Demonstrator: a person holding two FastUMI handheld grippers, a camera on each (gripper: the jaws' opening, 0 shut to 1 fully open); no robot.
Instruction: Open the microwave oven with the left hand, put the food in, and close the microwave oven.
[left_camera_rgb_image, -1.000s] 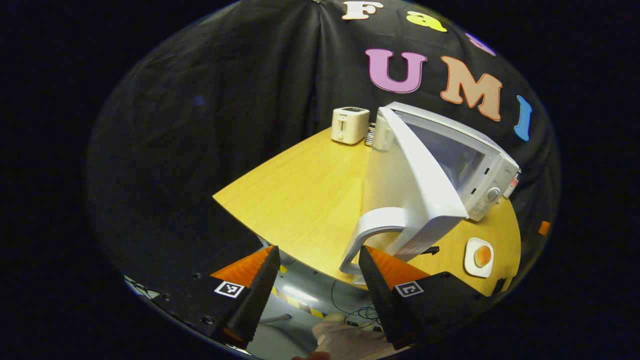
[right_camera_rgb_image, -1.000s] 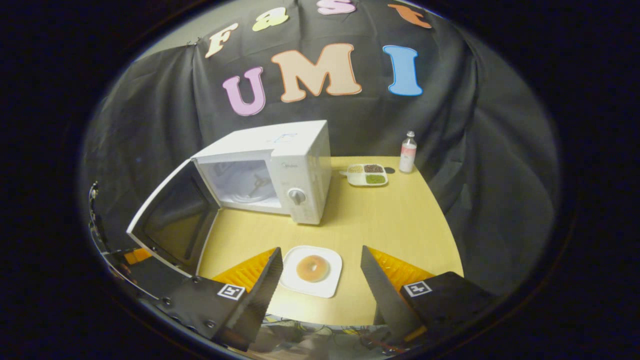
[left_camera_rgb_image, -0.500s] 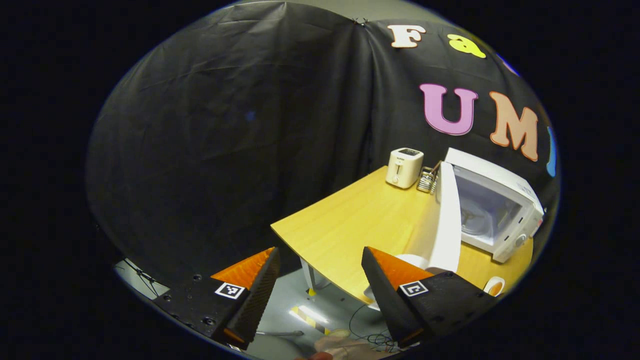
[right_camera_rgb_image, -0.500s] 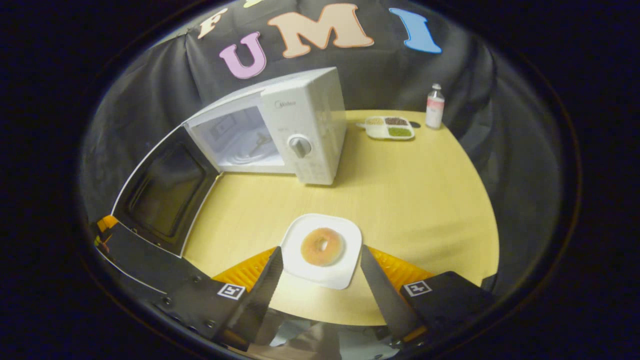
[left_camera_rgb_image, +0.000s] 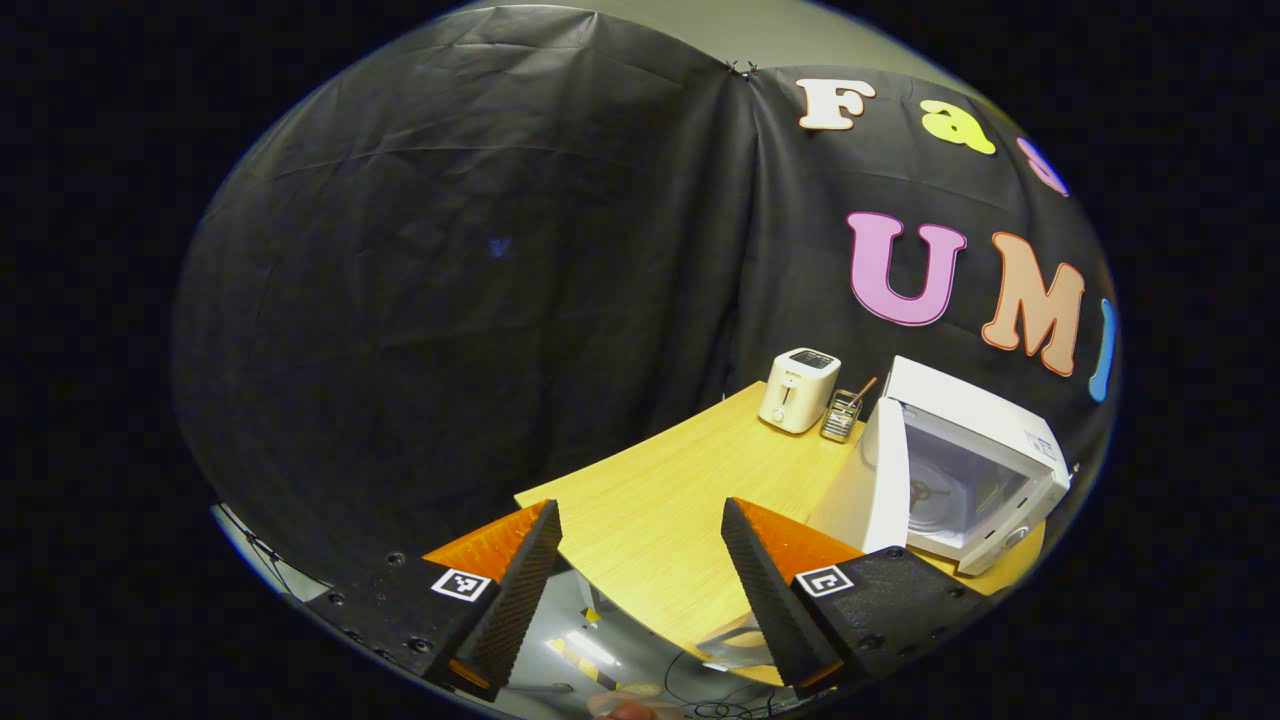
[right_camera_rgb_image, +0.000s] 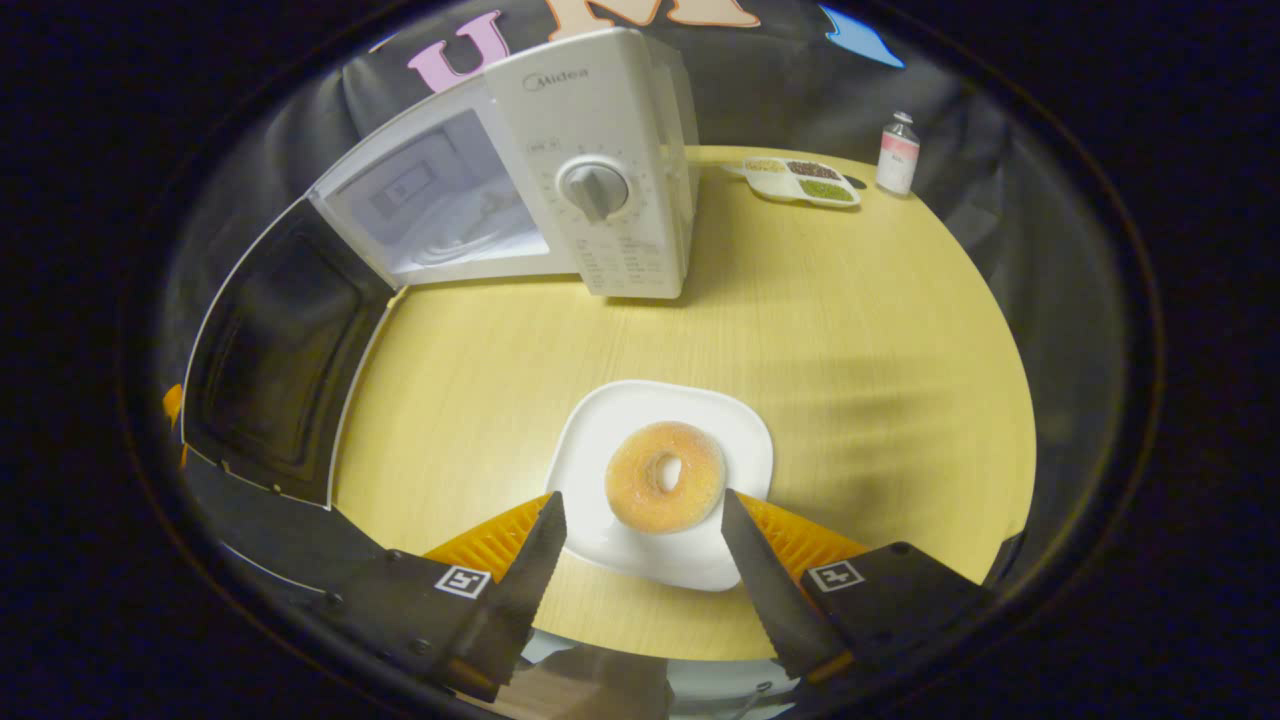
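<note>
The white microwave (right_camera_rgb_image: 600, 160) stands at the back of the wooden table (right_camera_rgb_image: 850, 330), its door (right_camera_rgb_image: 275, 345) swung wide open to the left and its cavity bare. A glazed doughnut (right_camera_rgb_image: 664, 476) lies on a white square plate (right_camera_rgb_image: 610, 430) near the table's front edge. My right gripper (right_camera_rgb_image: 640, 565) is open, its fingertips on either side of the plate's near half, just short of the doughnut. My left gripper (left_camera_rgb_image: 640, 580) is open and holds nothing, off the table's left corner, away from the microwave (left_camera_rgb_image: 990, 450) and its door (left_camera_rgb_image: 870, 480).
A cream toaster (left_camera_rgb_image: 798, 388) and a small rack (left_camera_rgb_image: 842, 414) stand at the back left of the table. A divided tray of grains (right_camera_rgb_image: 800, 182) and a small bottle (right_camera_rgb_image: 897, 152) sit at the back right. Cables lie on the floor (left_camera_rgb_image: 690, 670) below the table's edge.
The left gripper has let go of the door handle and drawn back to the left, leaving the door wide open. The right gripper has moved forward and down until its fingers flank the plate.
</note>
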